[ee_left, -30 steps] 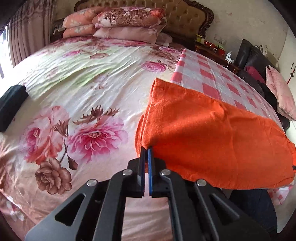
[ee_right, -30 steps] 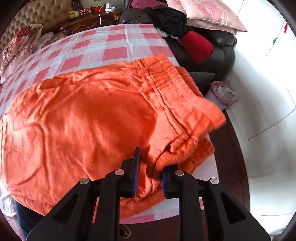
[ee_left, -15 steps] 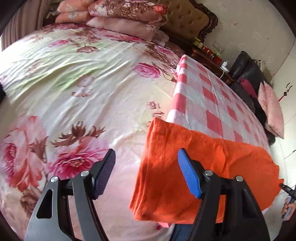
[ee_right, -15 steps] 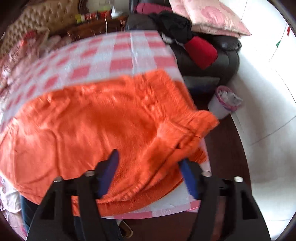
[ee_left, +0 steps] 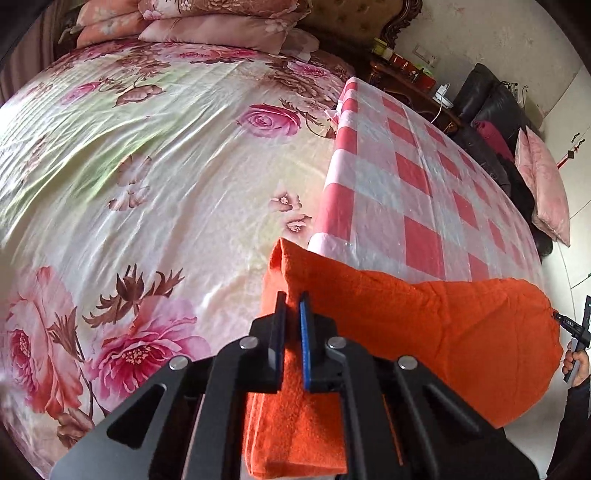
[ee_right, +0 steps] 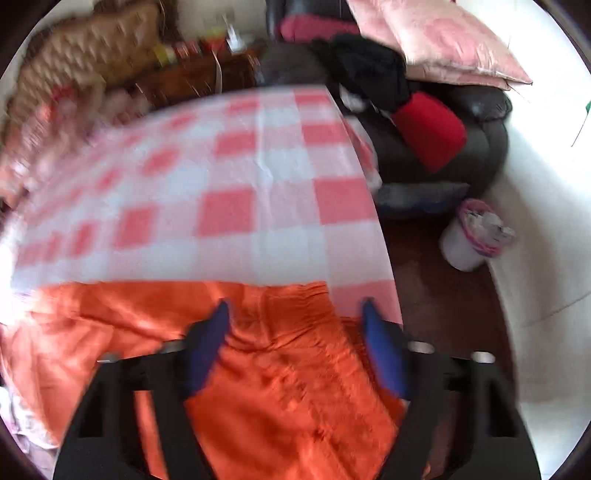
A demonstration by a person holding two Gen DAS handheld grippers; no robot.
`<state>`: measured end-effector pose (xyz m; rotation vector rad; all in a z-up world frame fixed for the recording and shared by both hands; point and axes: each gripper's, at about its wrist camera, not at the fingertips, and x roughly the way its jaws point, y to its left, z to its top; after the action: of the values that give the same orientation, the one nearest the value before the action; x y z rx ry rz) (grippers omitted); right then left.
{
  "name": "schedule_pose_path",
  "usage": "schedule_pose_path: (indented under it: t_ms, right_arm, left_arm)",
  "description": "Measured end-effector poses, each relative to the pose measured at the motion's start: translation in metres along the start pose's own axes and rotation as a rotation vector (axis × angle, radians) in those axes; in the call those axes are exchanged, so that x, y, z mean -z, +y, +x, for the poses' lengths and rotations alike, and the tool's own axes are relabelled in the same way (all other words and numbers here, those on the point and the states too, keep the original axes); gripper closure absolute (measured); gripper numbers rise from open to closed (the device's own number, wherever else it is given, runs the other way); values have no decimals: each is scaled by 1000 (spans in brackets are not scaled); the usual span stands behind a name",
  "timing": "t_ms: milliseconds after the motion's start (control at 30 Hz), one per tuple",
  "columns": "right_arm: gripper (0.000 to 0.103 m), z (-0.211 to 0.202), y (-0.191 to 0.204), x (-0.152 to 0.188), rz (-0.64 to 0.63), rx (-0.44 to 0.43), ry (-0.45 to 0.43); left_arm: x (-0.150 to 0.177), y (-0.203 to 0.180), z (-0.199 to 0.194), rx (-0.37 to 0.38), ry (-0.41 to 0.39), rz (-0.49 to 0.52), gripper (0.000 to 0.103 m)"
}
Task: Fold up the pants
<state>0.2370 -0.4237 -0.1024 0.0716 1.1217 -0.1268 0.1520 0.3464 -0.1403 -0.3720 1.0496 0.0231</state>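
Note:
The orange pants (ee_left: pixel 424 325) lie folded at the near end of a red and white checked cloth (ee_left: pixel 417 177) on the bed. My left gripper (ee_left: pixel 291 306) is shut on the left folded edge of the pants, with orange cloth between its blue pads. In the blurred right wrist view the pants (ee_right: pixel 258 369) lie below my right gripper (ee_right: pixel 295 314), which is open wide and holds nothing. Its blue fingers (ee_right: pixel 380 350) hover over the waistband end near the cloth's right edge.
A floral bedsheet (ee_left: pixel 147 166) spreads to the left, with pillows (ee_left: pixel 221 22) at the headboard. A dark sofa (ee_right: pixel 443 122) with cushions and a white bin (ee_right: pixel 469 240) stand on the floor to the right of the bed.
Both grippers opened and let go of the pants half a second ago. The left one has since shut again on the left folded edge. The right one stays open and has drawn back.

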Motion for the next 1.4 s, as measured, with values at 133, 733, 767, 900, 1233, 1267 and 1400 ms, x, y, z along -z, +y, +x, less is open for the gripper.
schedule_pose_path:
  t_ms: [133,733,767,900,1233,1267,1400]
  right_arm:
    - [59,12,19,12,-109,139,-69]
    - [32,-54,-46,59,214,-44,-83]
    - [32,-53,-46,78,226,-50,-54]
    - [47,-35,-39,109,252,-69,17]
    - [76,-68,-73,124,485,-231,33]
    - [74,-68,-75,127,501,-267,47]
    - [44,-63,-65,126,509,-328,75]
  left_arm:
    - [-25,-17,13,-43,16,36,97]
    - [18,-68,-27,-71,-187,55,62]
    - [34,-67,-30,-76,-189,50,63]
    - [78,-82,-27,-4,-171,21,64]
    - [100,-111,-9,356,-154,-219,64]
    - [101,-112,-8,377,-148,-230,64]
    - [104,-108,-8,376,-152,-258,64]
